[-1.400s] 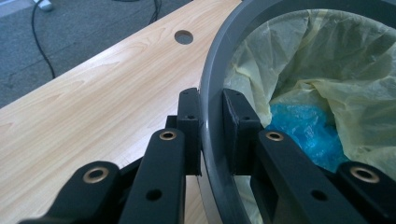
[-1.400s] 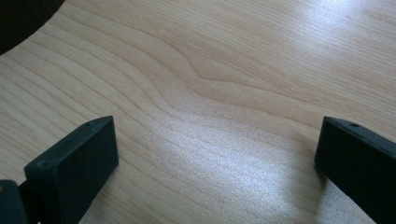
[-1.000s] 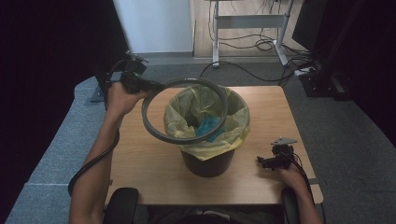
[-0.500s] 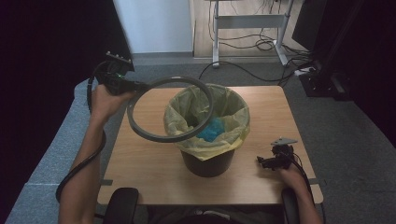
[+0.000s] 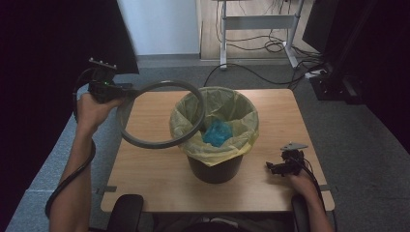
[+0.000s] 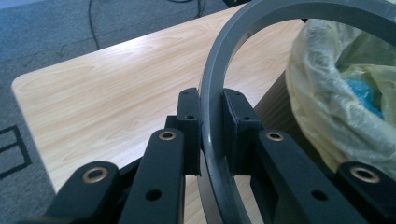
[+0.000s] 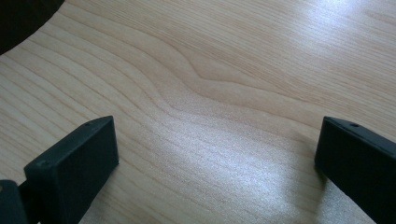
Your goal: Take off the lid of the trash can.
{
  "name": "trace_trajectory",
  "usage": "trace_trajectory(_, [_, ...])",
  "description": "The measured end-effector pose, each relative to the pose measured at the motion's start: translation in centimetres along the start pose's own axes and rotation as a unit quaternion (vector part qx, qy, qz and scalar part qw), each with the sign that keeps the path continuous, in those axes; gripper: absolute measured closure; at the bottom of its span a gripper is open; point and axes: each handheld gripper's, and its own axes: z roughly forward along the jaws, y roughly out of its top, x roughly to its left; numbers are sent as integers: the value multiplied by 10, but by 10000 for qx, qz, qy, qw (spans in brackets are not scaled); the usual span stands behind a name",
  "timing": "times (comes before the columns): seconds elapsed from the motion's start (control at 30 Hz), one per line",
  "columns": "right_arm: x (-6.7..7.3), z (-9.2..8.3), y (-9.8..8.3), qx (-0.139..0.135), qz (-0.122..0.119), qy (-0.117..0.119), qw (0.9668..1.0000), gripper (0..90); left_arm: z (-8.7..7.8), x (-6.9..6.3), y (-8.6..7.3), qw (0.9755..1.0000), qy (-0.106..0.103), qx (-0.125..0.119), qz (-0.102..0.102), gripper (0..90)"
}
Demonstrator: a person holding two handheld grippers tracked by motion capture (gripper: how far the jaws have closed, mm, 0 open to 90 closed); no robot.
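The grey ring point(image 5: 161, 114) is in my left-hand tongs, held in the air left of centre in the high view, its far right arc overlapping the near-left rim of the bin point(image 5: 215, 166) and the rest of it hanging over the bare wood of the table point(image 5: 145, 169). In the left gripper view the ring point(image 6: 219, 93) rises from the bottom centre and curves off to the upper right, and my left gripper point(image 6: 211, 112) is clamped on its band, one black pad pressed flat to each face. In the high view that left gripper point(image 5: 126, 89) sits at the upper left, just past the table's left corner, with my left hand point(image 5: 94, 108) behind it and its cable looping down along my forearm. The bin stands at the middle of the table, lined with a yellow bag point(image 5: 241, 113) folded over its rim, and a blue crumpled thing point(image 5: 217, 133) lies inside. At the lower right of the high view my right gripper point(image 5: 270, 166) rests low over the table near its front edge, well apart from the bin. In the right gripper view its jaws stand wide apart at the lower corners with bare wood grain point(image 7: 210, 116) between them, holding nothing.
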Motion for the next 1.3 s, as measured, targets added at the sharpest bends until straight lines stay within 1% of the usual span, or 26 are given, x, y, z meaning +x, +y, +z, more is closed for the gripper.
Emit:
trace_trajectory(0.07, [0,0,0,1,1,0,10000,0,-4,5,-4,10000,38,-10,-50,780])
trace_trajectory(0.1, [0,0,0,1,1,0,10000,0,-4,5,-4,10000,38,-10,-50,780])
trace_trajectory(0.17, [0,0,0,1,-1,0,10000,0,-10,11,-10,9999,85,-40,-131,780])
trace_trajectory(0.37, [0,0,0,-1,-3,0,10000,0,-18,21,-21,9996,123,-80,-261,780])
trace_trajectory(0.67, [0,0,1,-3,-2,-1,10000,0,-23,32,-32,9990,169,-113,-398,780])
trace_trajectory(0.93, [0,0,0,-1,-3,-4,10000,0,-30,45,-46,9980,241,-153,-557,780])
trace_trajectory(1.13, [0,0,0,-3,-4,-3,10000,0,-34,54,-58,9972,229,-214,-673,781])
trace_trajectory(1.3, [0,0,0,-4,-4,-2,10000,0,-38,62,-69,9963,265,-262,-777,782])
